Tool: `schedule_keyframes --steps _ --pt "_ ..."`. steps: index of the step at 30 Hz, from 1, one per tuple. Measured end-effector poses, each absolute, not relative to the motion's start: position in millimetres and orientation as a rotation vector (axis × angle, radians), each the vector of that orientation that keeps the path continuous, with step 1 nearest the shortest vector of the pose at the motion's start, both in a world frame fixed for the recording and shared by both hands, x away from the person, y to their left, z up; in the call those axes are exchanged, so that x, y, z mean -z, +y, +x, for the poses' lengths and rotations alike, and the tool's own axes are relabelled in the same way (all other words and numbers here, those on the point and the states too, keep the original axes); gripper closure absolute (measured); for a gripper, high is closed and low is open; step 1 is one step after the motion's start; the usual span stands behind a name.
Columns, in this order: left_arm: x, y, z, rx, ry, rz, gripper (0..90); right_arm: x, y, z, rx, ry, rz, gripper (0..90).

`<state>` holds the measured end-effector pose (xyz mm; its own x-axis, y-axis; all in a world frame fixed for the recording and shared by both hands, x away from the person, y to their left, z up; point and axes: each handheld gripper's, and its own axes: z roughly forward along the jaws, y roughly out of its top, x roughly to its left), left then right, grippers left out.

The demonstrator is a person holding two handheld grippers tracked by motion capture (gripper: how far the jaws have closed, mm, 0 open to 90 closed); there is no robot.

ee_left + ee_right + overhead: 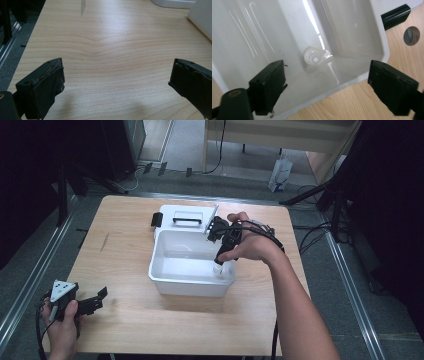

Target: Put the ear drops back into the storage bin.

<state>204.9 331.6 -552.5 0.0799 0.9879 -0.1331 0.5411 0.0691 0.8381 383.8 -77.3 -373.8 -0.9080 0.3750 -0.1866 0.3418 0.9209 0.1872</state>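
Observation:
A white plastic box (190,286) stands open in the middle of the wooden table (125,265), its lid (186,212) laid back behind it. A small clear bottle (313,56) stands upright in the box's near right corner (219,270). My right gripper (219,260) hangs over that corner and points down, open; in the right gripper view its jaws (327,68) are spread wide above the bottle, nothing between the pads. My left gripper (99,300) rests at the table's near left, open (116,72) over bare wood.
The lid carries a black handle (187,220) and a black latch (156,219). A grey round plug (411,35) sits in the tabletop beside the box (249,37). A white bag (280,174) and cables lie on the floor beyond the table.

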Motion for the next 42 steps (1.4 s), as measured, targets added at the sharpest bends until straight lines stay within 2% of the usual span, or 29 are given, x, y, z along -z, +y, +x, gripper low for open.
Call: schedule_keyframes --steps 2,4,25,42 --pt "552.5 331.6 204.9 -0.719 1.563 1.575 0.3 370.4 -81.1 382.4 -0.245 2.865 0.569 10.5" --pt "552.4 331.7 204.9 -0.72 1.563 1.577 0.3 368.2 -86.7 380.4 -0.271 2.886 0.574 0.0" --pt "552.4 330.3 204.6 -0.733 1.561 1.588 0.3 372.9 -147.3 360.8 -0.321 2.845 0.67 0.0" --pt "552.4 329.6 204.8 -0.738 1.564 1.589 0.3 397.1 -192.0 348.7 -0.334 2.812 0.743 0.0"
